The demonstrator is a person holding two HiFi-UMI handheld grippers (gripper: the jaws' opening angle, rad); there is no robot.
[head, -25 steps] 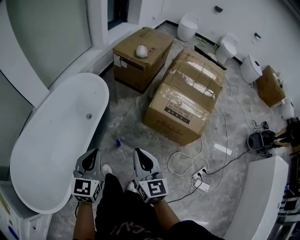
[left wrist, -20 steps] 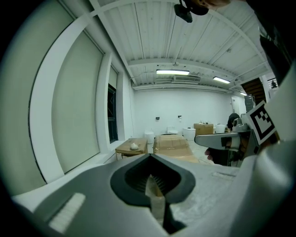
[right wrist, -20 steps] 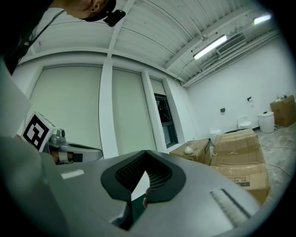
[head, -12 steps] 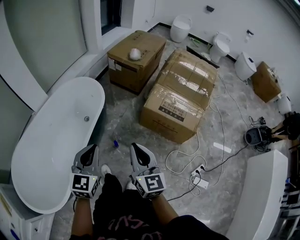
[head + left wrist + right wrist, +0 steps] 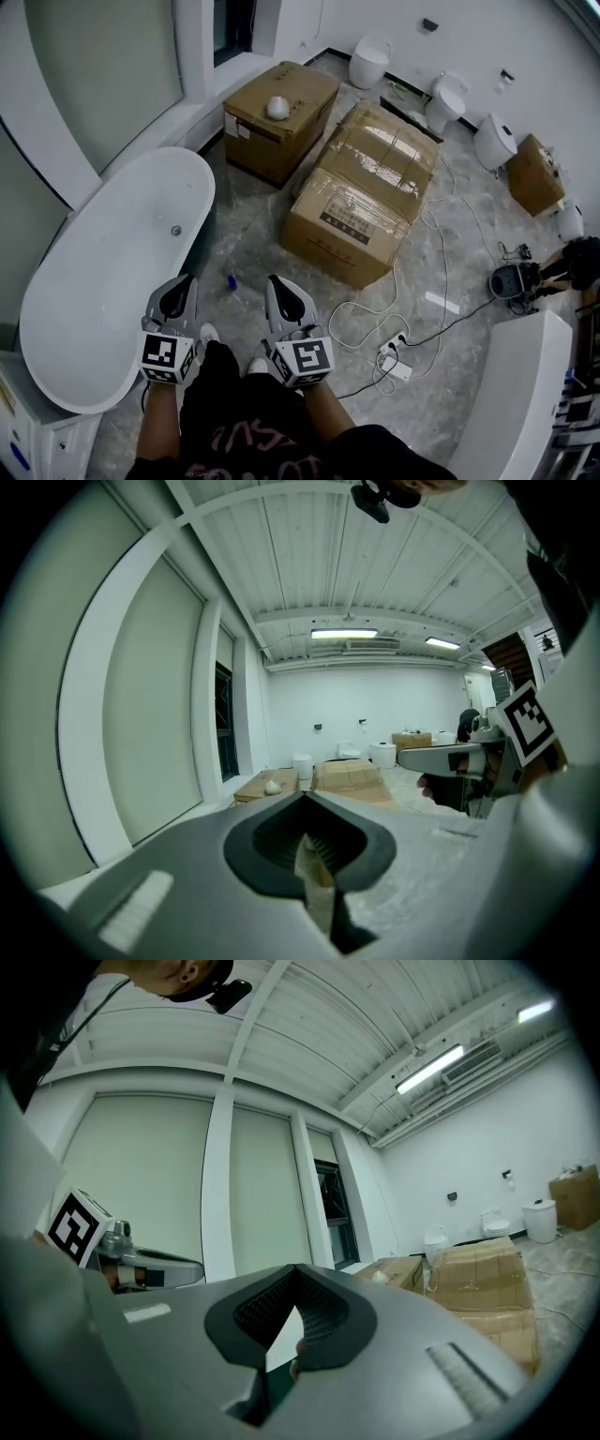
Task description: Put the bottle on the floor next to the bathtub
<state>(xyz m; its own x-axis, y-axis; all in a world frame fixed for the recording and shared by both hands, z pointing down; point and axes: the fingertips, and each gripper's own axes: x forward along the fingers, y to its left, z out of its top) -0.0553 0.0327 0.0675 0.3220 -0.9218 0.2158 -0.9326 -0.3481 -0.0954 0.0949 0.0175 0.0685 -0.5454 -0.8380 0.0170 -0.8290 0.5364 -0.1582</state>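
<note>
On the floor by the bathtub: small blue bottle (image 5: pixel 231 280), near the white bathtub (image 5: pixel 94 272) and its outer wall; too small to tell upright or lying.
Left gripper (image 5: pixel 181 287): jaws together, nothing between them, held over the floor just left of the bottle.
Right gripper (image 5: pixel 277 286): jaws closed, empty, just right of the bottle.
Beyond: two cardboard boxes (image 5: pixel 361 202) on the floor.
</note>
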